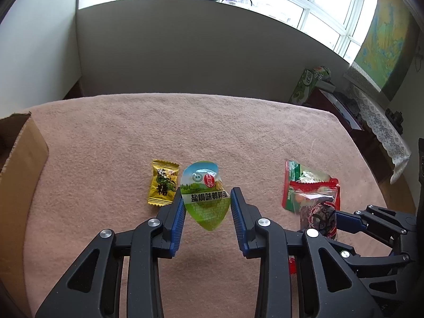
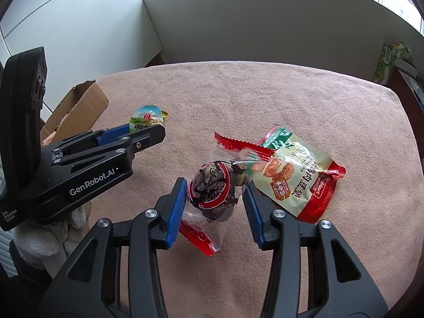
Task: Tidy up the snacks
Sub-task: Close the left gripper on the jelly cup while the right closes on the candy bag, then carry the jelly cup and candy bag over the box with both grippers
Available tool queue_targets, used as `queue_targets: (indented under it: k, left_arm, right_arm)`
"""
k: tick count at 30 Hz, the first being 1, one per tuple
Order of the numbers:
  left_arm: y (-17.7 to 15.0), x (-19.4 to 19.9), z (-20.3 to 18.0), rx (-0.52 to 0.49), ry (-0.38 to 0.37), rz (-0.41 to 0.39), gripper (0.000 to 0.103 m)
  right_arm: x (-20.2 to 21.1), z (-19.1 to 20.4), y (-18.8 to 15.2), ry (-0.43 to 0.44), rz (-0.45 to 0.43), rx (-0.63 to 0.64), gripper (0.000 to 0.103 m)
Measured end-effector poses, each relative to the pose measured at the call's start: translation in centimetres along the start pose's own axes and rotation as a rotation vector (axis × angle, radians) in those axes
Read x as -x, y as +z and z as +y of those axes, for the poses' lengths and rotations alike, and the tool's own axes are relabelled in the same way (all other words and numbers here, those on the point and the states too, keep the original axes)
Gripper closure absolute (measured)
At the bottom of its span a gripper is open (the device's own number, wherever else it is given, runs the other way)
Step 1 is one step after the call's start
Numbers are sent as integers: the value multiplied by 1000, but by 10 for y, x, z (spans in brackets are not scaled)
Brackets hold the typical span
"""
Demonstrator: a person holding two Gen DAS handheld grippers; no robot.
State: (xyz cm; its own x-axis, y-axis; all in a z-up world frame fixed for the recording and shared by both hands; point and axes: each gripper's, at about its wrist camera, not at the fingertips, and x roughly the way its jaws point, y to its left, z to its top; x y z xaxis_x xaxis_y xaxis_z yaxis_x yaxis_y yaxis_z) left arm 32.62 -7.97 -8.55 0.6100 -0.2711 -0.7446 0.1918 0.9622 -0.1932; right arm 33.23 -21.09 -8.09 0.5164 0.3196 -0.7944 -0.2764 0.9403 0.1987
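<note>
I'm holding the egg pack (image 1: 205, 194) in my left gripper (image 1: 208, 221) and the clear pack (image 2: 212, 188) in my right gripper (image 2: 216, 209). Next, I'm carrying both to the box (image 2: 79, 111), I judge.

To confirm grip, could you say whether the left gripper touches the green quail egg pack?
Touching: in the left wrist view the left gripper presses both blue pads against the green quail egg pack.

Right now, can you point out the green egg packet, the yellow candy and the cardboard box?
green egg packet (image 1: 205, 197), left wrist view, on its printed front band.
yellow candy (image 1: 162, 183), left wrist view, on the wrapper's middle.
cardboard box (image 2: 79, 112), right wrist view, on its outer side wall.
</note>
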Motion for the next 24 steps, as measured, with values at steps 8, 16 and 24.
queue_targets:
  k: [8, 16, 24]
  left_arm:
    - [-2, 23, 18, 10, 22, -51, 71]
    - [-2, 47, 42, 45, 41, -102, 71]
    - [-4, 75, 73, 101, 50, -158, 71]
  right_arm:
    - [7, 22, 9, -2, -21, 20, 58]
    - [8, 59, 16, 0, -35, 65, 58]
    - [7, 96, 25, 23, -51, 100, 58]
